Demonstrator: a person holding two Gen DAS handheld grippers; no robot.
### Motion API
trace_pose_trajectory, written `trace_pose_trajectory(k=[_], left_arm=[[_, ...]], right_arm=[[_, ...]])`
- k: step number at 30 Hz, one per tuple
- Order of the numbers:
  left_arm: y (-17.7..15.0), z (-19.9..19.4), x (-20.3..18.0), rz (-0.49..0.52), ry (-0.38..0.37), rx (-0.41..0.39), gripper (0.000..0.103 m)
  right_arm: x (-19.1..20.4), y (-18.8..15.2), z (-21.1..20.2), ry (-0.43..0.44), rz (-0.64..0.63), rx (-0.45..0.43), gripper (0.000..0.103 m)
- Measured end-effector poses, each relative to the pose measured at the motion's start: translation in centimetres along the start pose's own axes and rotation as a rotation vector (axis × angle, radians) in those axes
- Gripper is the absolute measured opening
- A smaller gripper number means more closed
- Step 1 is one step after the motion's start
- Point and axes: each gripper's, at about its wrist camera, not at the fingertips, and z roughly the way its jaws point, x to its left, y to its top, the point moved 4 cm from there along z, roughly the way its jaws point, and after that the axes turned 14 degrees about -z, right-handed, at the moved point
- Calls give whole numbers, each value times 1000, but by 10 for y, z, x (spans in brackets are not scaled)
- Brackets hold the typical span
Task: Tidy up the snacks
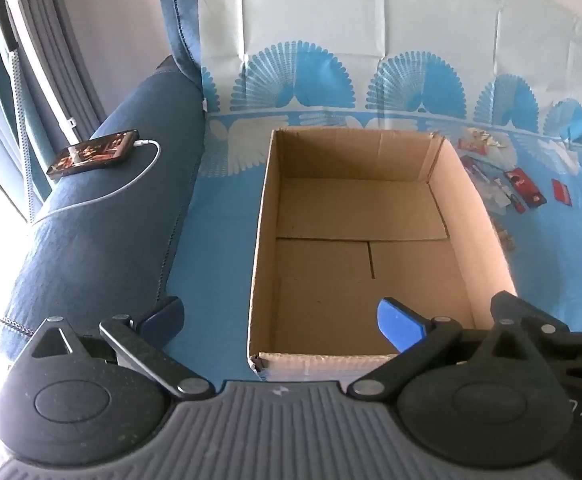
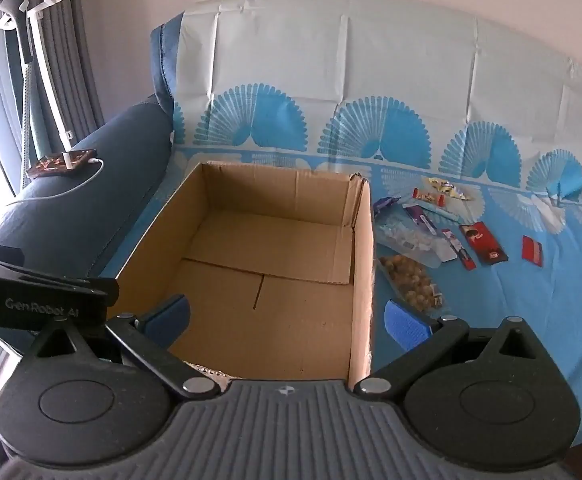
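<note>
1. Cardboard box (image 2: 267, 264): stood open-topped and empty on the blue patterned cover (image 2: 531, 320) of a sofa; long axis ran near to far.
2. Snacks (image 2: 447, 232): lay scattered on the cover just right of the box, none inside it. Noted among them a clear bag of round nuts (image 2: 409, 280) nearest the box wall, a red flat packet (image 2: 483, 242), a smaller red packet (image 2: 532, 251) farthest right, a yellow-and-white wrapper (image 2: 449, 188) at the far end.
3. Left gripper (image 1: 281, 320): jaws spread fully wide, nothing held; hung over the near left corner of the box, one finger outside the wall, one inside.
4. Right gripper (image 2: 289, 318): jaws likewise fully wide and empty; straddled the right wall of the box, right finger just near of the nut bag.
5. Governing relation, as judged: snacks lay right and far of both grippers, right gripper nearer; nut bag the closest pick.
6. View differences: right wrist view showed the whole snack spread; left wrist view showed only its far portion beyond the box wall, plus a clearer phone (image 1: 93, 154) on the armrest (image 1: 103, 220), charging cable attached.
</note>
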Motion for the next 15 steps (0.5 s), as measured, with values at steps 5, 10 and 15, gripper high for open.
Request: trace_pose_trajectory(k=[5, 10, 15], left_arm=[[0, -2, 0, -10, -8, -3, 103], [4, -7, 2, -20, -3, -11, 103], [-5, -12, 1, -21, 1, 9, 103]], right_arm=[[1, 2, -6, 5, -2, -8, 103], [1, 1, -12, 9, 7, -8, 103], [2, 0, -20, 14, 10, -13, 103]])
